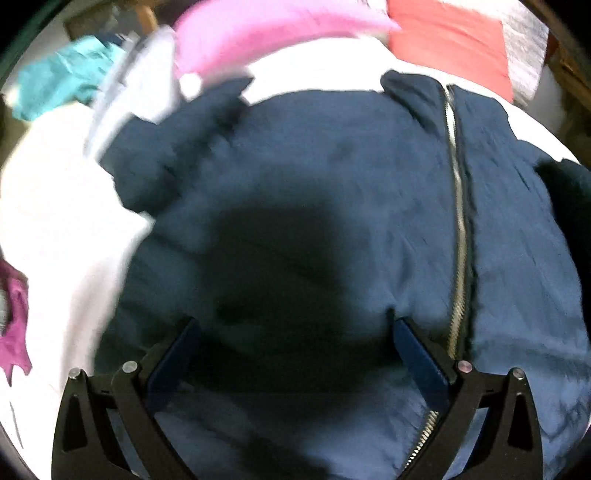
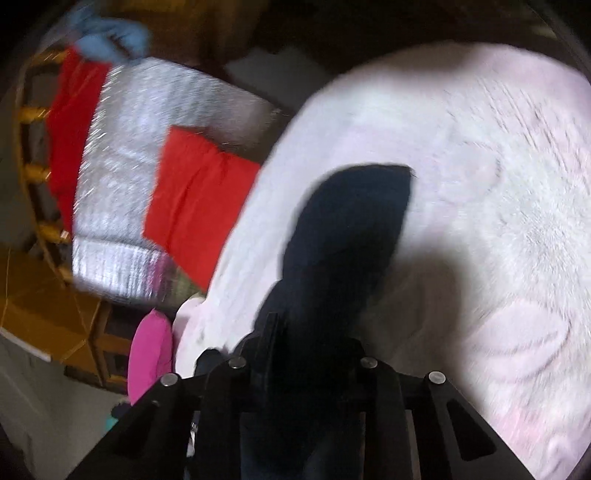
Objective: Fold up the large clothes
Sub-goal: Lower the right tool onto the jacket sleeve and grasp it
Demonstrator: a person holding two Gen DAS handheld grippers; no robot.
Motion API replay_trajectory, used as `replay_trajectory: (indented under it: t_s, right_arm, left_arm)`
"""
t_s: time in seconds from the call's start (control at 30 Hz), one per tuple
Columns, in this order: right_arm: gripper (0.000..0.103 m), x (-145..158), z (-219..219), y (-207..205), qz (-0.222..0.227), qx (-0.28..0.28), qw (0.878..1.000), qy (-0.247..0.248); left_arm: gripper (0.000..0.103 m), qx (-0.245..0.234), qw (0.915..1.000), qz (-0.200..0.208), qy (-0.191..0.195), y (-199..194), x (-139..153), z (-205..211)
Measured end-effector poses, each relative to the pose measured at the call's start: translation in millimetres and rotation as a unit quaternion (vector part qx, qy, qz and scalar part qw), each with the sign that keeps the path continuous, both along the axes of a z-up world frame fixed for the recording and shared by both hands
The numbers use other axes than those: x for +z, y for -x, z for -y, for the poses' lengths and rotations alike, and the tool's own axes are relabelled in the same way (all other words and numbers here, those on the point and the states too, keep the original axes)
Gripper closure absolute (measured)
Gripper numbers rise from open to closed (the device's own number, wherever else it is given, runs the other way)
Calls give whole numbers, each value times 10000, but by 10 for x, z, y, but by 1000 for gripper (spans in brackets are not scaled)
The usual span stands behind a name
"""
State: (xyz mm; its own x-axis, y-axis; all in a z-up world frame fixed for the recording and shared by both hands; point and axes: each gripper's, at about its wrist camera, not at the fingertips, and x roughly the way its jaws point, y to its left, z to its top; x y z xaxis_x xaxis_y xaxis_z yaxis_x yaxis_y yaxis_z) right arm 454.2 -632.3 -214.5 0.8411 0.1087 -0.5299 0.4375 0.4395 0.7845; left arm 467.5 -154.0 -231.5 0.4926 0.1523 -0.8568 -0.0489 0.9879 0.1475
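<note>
A navy zip-up jacket (image 1: 332,177) lies spread on a white bed cover (image 1: 55,206), its silver zipper (image 1: 458,206) running down the right of the left wrist view. My left gripper (image 1: 295,325) is open just above the jacket's body, jaws wide apart, nothing between them. In the right wrist view, my right gripper (image 2: 314,332) is shut on a dark navy piece of the jacket (image 2: 351,229), which hangs forward from the jaws over the white bed cover (image 2: 480,184).
A pink garment (image 1: 258,33), a red garment (image 1: 450,40), a teal garment (image 1: 62,85) and a magenta one (image 1: 14,314) lie around the jacket. A grey blanket (image 2: 122,177), red cloth (image 2: 195,199) and a wooden frame (image 2: 33,170) are at the left.
</note>
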Motion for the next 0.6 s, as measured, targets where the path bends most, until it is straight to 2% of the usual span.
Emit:
replay_trajectory:
  t_s: [0.13, 0.27, 0.43, 0.5, 0.6]
  right_arm:
    - [77, 392, -472, 139, 321, 328, 9979, 464]
    - [77, 587, -999, 333, 552, 512, 9960, 471]
    - [77, 511, -1572, 516, 615, 648, 9958, 218]
    - [77, 409, -1781, 557, 603, 706, 9956, -140]
    - [74, 236, -2016, 577, 428, 862, 9944, -427]
  left_arm:
    - [0, 240, 9981, 545, -166, 1, 233, -107]
    - [0, 524, 9951, 825, -151, -18, 428, -258]
    - [0, 674, 9937, 891, -75, 3, 548, -424]
    - [0, 726, 9936, 870, -15, 34, 543, -495]
    - [0, 754, 9939, 780, 182, 34, 561, -553]
